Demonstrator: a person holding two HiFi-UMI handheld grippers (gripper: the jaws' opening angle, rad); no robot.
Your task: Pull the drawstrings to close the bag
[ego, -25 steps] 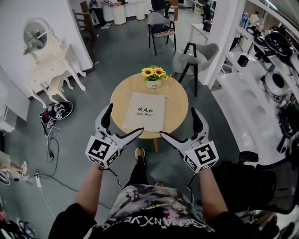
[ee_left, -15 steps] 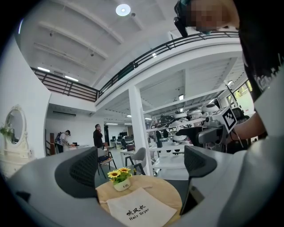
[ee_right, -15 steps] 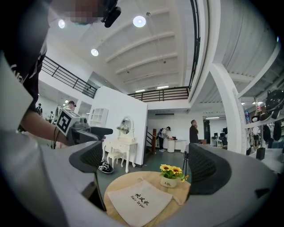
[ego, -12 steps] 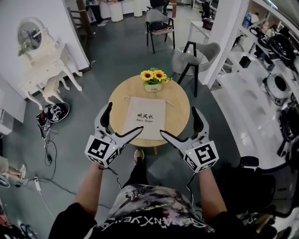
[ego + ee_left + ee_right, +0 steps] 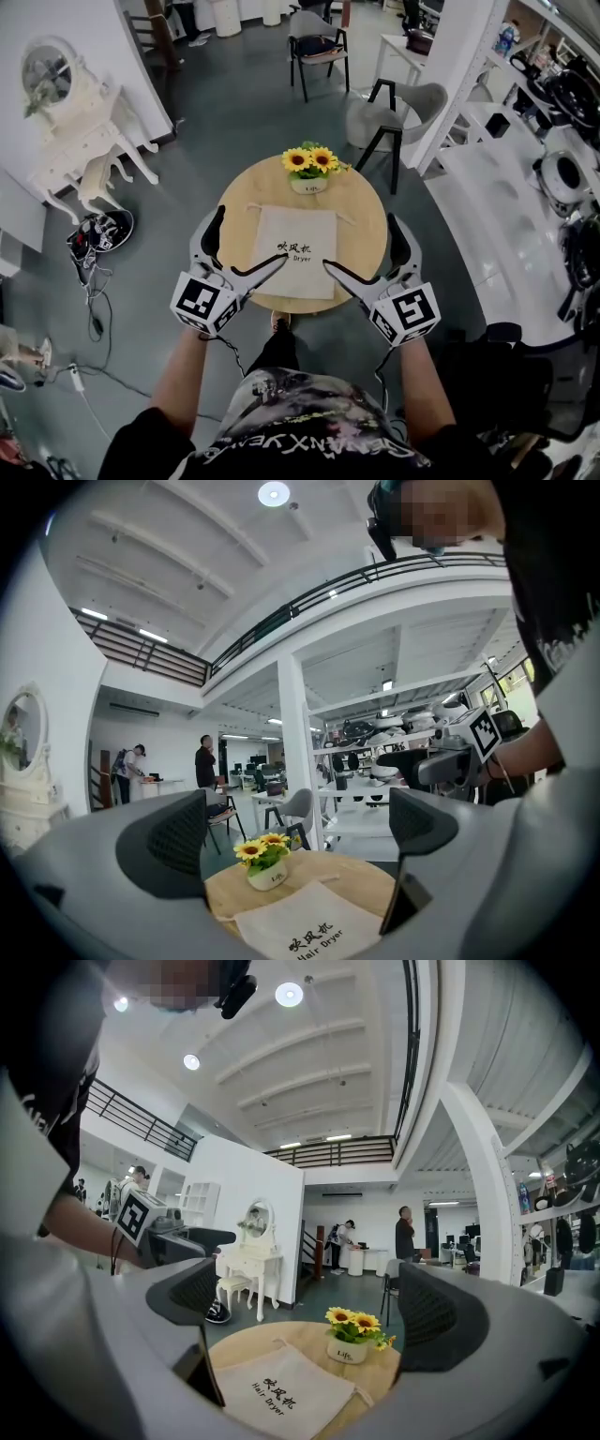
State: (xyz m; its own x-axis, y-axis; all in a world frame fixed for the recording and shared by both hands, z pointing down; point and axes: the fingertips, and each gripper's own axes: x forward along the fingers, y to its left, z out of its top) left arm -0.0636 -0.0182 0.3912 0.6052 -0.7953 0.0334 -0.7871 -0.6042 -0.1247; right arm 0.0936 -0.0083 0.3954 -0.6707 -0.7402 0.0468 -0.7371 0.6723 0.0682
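A cream drawstring bag with dark print lies flat on the round wooden table, its mouth toward the flower pot, thin drawstrings trailing out at both top corners. The bag also shows in the left gripper view and the bag in the right gripper view. My left gripper hangs open above the table's near left edge, nothing between its fingers. My right gripper is open too, above the near right edge, empty. Both are held well above the bag.
A small white pot of sunflowers stands at the table's far edge, just beyond the bag's mouth. Grey chairs stand beyond the table, a white dressing table at the left, white shelving at the right. People stand far off.
The view has shifted slightly forward, so the table and bag sit a little nearer under the grippers. Both grippers keep their open pose.
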